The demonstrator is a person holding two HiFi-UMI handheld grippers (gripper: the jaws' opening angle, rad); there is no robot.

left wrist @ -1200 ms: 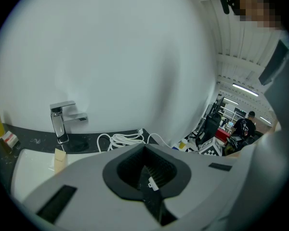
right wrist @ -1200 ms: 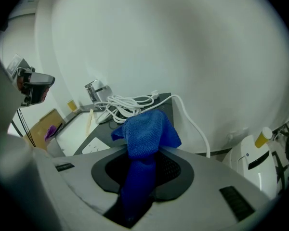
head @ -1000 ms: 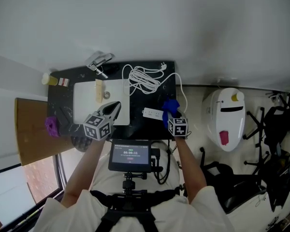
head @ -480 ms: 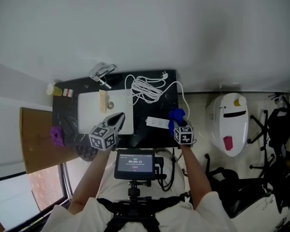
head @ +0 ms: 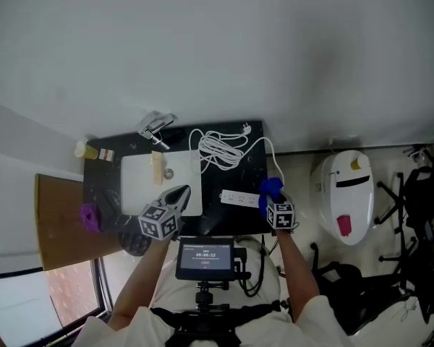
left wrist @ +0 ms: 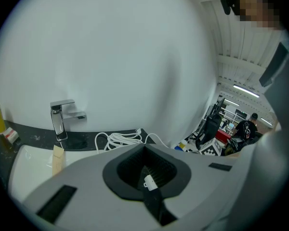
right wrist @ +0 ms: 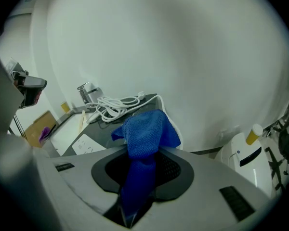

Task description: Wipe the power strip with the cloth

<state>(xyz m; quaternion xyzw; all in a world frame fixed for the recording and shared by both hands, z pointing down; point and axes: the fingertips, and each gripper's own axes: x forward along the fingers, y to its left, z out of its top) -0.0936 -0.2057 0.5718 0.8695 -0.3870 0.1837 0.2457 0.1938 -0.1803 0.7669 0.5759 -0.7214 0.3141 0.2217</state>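
Observation:
The white power strip lies on the dark counter, with its white cable coiled behind it. My right gripper is shut on the blue cloth just off the strip's right end. In the right gripper view the blue cloth bunches up out of the jaws, and the power strip lies to the lower left of it. My left gripper is shut and holds nothing, over the front right corner of the white sink.
A chrome faucet stands behind the sink, a yellow bottle at the counter's far left. A purple object lies on a wooden board. A white appliance stands on the floor at the right. A small monitor sits below the counter's front edge.
The head view has drifted, so the whole counter sits lower and further right in the picture. Both grippers keep their places relative to the strip and the sink.

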